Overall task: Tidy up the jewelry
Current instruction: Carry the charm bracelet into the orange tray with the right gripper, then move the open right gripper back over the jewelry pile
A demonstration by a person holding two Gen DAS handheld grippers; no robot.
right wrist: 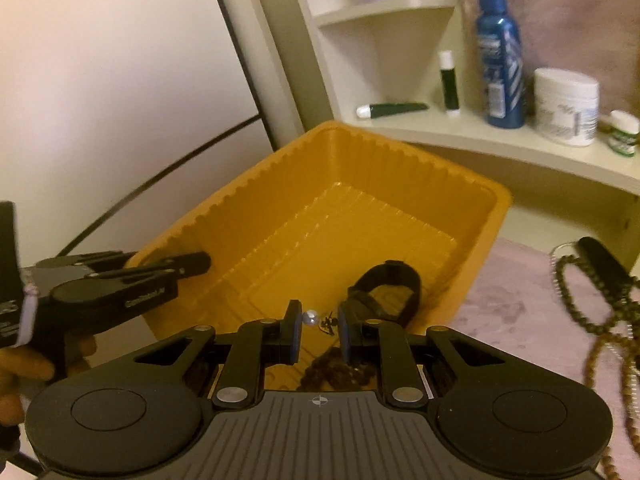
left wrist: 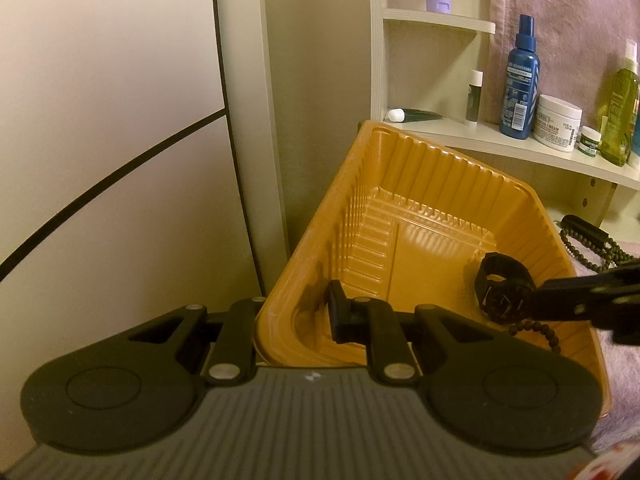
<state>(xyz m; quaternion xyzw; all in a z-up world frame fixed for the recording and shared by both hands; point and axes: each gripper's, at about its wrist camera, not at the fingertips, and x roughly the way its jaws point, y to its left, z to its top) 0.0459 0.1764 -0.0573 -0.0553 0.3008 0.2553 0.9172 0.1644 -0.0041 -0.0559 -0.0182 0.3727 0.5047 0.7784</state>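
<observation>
An orange plastic tray [left wrist: 420,184] [right wrist: 360,152] stands tilted against the wall. A black watch [left wrist: 504,292] [right wrist: 394,284] and a brown bead bracelet [left wrist: 540,330] [right wrist: 336,368] lie inside it. My left gripper [left wrist: 296,316] is shut on the tray's near left rim; it also shows in the right wrist view [right wrist: 188,264]. My right gripper [right wrist: 320,332] is open over the tray, with a small pearl piece [right wrist: 311,317] between its fingers. A long bead necklace [left wrist: 584,248] [right wrist: 600,304] lies on the pink cloth to the right.
A white shelf [left wrist: 480,140] behind the tray holds a blue spray bottle [left wrist: 520,80], a white cream jar [left wrist: 558,122], a green bottle [left wrist: 620,108] and small tubes. A pale wall panel [left wrist: 100,120] is on the left. A pink towel [right wrist: 520,320] covers the surface.
</observation>
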